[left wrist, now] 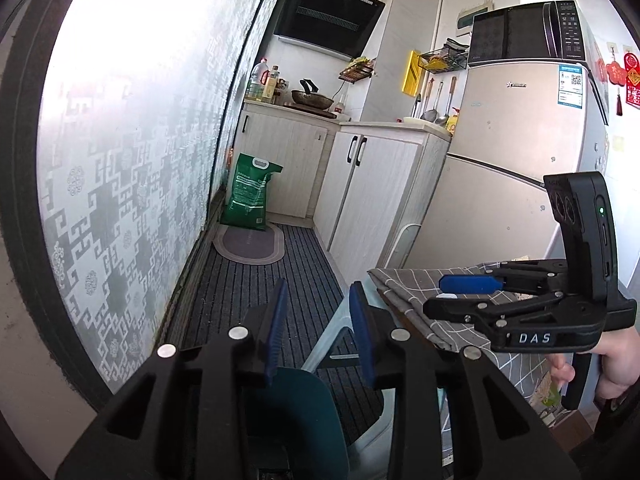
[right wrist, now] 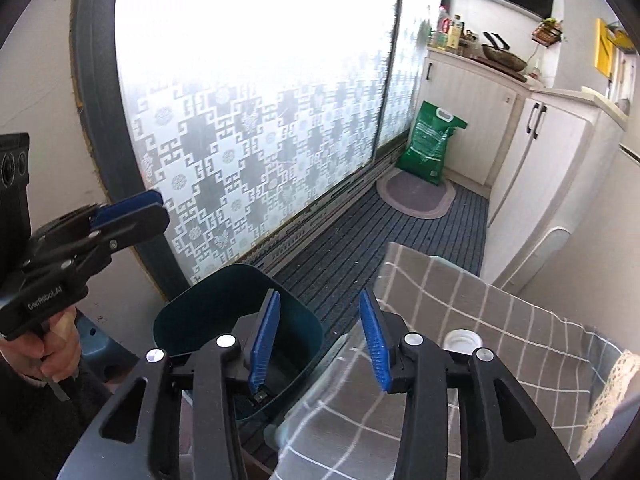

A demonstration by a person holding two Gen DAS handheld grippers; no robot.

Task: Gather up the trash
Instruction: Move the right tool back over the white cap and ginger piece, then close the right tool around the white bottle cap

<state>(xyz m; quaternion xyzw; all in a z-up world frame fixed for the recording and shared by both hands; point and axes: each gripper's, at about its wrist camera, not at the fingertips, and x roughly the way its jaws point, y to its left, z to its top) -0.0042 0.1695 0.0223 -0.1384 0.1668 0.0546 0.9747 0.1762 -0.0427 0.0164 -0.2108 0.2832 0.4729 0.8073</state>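
Left tongs (left wrist: 318,330): blue-padded black pair, jaws parted, nothing between them; held above the bin's mouth, apparently standing by, not reaching.
Right tongs (right wrist: 318,344): same make, jaws apart and empty; poised over the table's edge, between bin and cap, so either is a short reach.
Trash bin (right wrist: 224,312): dark teal plastic bin with rounded rectangular mouth, upright on the floor just beside the table, near its edge; seemingly set there so items drop straight in. Something small and dark lies at the bottom; what it is cannot be told.
Table (right wrist: 460,292): low surface draped in grey cloth with white grid lines.
Task item: white ribbed plastic bottle cap (right wrist: 460,340), lying on the cloth, partly hidden behind the right tongs' linkage; judged the likeliest piece of trash within reach.
Floor (right wrist: 360,240): dark striped matting, kitchen aisle.
Other: green printed sack (right wrist: 430,144) leaning at the cupboards, well apart, likely stored goods, not trash.
Stage: cap not yet picked up.
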